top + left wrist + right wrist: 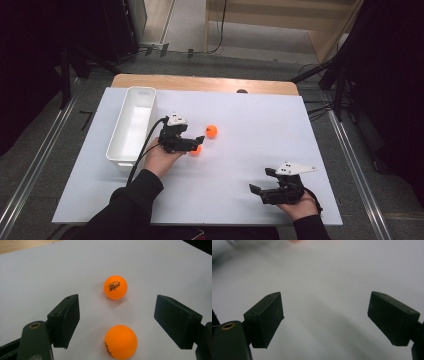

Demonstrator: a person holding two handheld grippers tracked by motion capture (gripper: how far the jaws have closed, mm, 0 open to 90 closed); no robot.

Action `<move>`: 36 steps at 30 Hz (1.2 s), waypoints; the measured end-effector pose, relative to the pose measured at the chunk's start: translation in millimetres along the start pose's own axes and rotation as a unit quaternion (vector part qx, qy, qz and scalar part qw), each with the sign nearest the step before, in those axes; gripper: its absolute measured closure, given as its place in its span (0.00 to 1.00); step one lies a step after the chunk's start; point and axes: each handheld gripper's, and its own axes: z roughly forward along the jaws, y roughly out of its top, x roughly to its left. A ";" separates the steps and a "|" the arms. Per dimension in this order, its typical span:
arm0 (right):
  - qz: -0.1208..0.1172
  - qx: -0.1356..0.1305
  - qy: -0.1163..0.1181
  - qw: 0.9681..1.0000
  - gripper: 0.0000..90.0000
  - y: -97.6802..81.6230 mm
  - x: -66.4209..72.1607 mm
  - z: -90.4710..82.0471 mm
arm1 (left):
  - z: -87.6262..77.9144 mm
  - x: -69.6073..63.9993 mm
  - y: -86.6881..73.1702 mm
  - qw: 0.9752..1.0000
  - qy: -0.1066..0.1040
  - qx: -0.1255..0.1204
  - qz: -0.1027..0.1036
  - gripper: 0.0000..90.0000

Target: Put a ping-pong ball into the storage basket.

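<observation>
Two orange balls: the near ball [121,341] sits between the left gripper [116,322]'s wide-open fingers [65,320], untouched, the far ball [115,287] just beyond their tips. Right gripper [325,315] spread wide, holding nothing.

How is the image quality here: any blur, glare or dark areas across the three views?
High view: the white table top is evenly lit, the surroundings fall dark, and detail is soft. Left gripper view: the far orange ball is sharp enough to show its print, the near orange ball casts a faint shadow, no glare. Right gripper view: the jaws are fairly sharp, the surface beyond is hazy, with a blurred top edge.
</observation>
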 end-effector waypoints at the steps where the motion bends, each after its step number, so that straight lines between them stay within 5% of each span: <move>1: -0.002 -0.001 -0.001 1.000 0.13 -0.1 -0.7 0.0 | 0.4 -0.2 -0.1 1.000 0.000 0.001 0.000 0.15; 5: 0.002 0.000 -0.001 1.000 0.13 -0.1 -0.7 -0.4 | 3.5 1.3 -1.3 1.000 -0.013 0.011 -0.010 0.00; 24: 0.004 0.001 0.000 1.000 0.13 -0.3 -1.0 -0.9 | 9.4 -2.9 -7.2 1.000 -0.002 0.018 0.007 0.00; 36: 0.003 0.001 0.001 1.000 0.13 -0.2 -1.0 -0.5 | 14.5 -3.2 -13.5 1.000 -0.006 0.020 0.001 0.00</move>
